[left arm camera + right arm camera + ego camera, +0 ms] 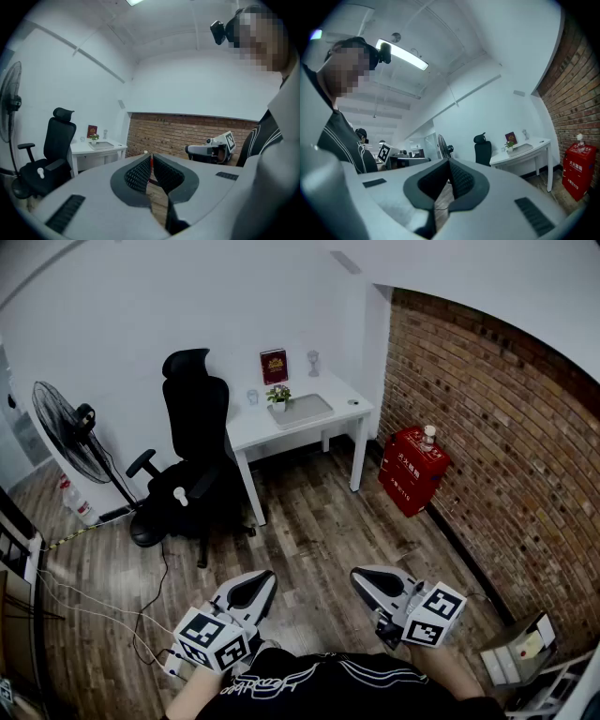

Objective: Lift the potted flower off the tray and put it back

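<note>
Both tongs, left (251,589) and right (375,583), are closed and empty, well apart from the white surface (248,430) at twelve o'clock. There the potted flower (278,397) stands at the tray's (305,412) ten o'clock corner. A black chair (192,465) sits at eleven o'clock and a red box (411,472) at two.

A white desk (342,399) and black chair (195,456) are set well ahead of the left gripper (251,589); a brick wall (497,456) is seen right of the right gripper (375,585).
</note>
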`<state>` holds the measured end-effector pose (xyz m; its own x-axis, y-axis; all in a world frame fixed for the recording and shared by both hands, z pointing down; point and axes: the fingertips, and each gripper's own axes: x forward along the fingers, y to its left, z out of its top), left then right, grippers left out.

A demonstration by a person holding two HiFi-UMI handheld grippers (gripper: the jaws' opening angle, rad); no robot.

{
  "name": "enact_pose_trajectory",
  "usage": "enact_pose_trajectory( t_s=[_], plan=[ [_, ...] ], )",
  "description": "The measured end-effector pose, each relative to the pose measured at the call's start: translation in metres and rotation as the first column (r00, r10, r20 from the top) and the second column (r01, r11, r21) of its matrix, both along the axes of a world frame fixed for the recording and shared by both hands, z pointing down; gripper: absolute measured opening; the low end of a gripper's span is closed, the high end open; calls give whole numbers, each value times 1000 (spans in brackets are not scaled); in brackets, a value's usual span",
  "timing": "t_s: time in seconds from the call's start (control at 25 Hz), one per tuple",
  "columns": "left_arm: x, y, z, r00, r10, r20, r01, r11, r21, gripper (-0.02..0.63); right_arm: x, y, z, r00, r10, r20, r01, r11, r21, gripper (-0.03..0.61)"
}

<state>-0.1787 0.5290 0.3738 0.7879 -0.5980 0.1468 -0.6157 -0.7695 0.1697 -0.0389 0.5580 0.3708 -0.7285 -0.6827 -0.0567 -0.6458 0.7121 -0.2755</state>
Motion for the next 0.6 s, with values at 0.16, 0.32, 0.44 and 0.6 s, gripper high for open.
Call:
enact_pose_trajectory(
  t_s=[0.16,0.32,0.44,0.6],
  plan=[
    [-3,-1,1,1000,-1,-13,1,1000,-9,41,4,1,3,1000,23,1,-23,1000,-19,0],
    [-1,-4,0,1000,6,-17,-6,1000,-21,41,7,4,5,1000,28,-11,-29,999,-42,0],
    [7,-5,-6,999,25,-48,-25,1000,2,43,9,5,2,998,38,-45,-38,999,-2,0],
    [21,-5,-9,994,60,-97,-59,998,11,43,18,16,2,998,35,-61,-32,999,38,0]
  ],
)
